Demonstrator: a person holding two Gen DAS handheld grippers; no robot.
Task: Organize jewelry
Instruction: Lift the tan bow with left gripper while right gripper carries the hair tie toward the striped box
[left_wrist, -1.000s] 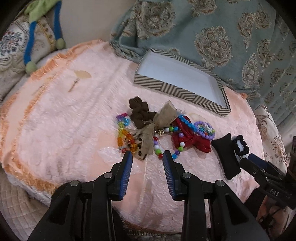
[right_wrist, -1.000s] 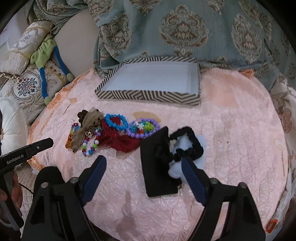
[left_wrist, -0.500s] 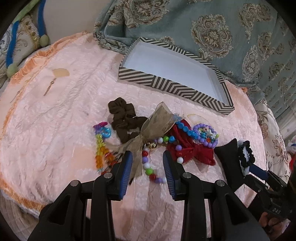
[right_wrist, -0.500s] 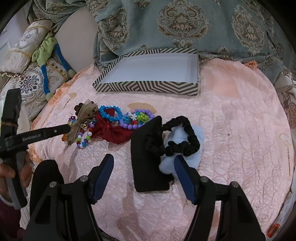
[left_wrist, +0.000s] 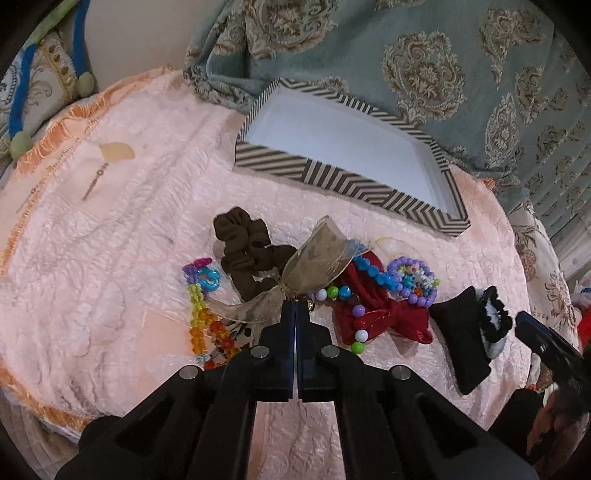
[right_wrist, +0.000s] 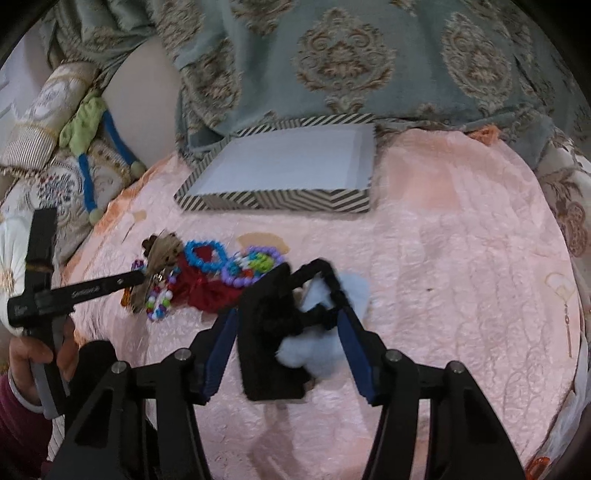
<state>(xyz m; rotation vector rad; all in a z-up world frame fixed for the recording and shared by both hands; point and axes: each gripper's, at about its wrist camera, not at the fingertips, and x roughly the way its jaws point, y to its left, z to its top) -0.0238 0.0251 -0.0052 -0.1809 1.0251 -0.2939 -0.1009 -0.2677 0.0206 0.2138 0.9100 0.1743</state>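
Note:
A pile of accessories lies on the pink cloth (left_wrist: 110, 258): a brown scrunchie (left_wrist: 243, 254), a sheer tan bow (left_wrist: 314, 269), a red bow (left_wrist: 384, 314), several bead bracelets (left_wrist: 410, 280). My left gripper (left_wrist: 296, 314) is shut on the knot of the tan bow. In the right wrist view my right gripper (right_wrist: 288, 332) is open, its jaws on either side of a black pad (right_wrist: 269, 332), a black scrunchie (right_wrist: 325, 291) and a pale blue puff (right_wrist: 314, 347). An empty striped box (left_wrist: 347, 147) stands behind the pile.
Teal patterned fabric (left_wrist: 406, 55) is draped behind the box. Embroidered cushions (right_wrist: 48, 162) with a blue and green cord lie at the left. A gold earring (right_wrist: 567, 317) lies on the cloth at the right in the right wrist view. The cloth's fringed edge runs along the left.
My left gripper moved forward to the tan bow and shut on its knot. My right gripper moved forward and down so its open jaws now flank the black pad and scrunchie.

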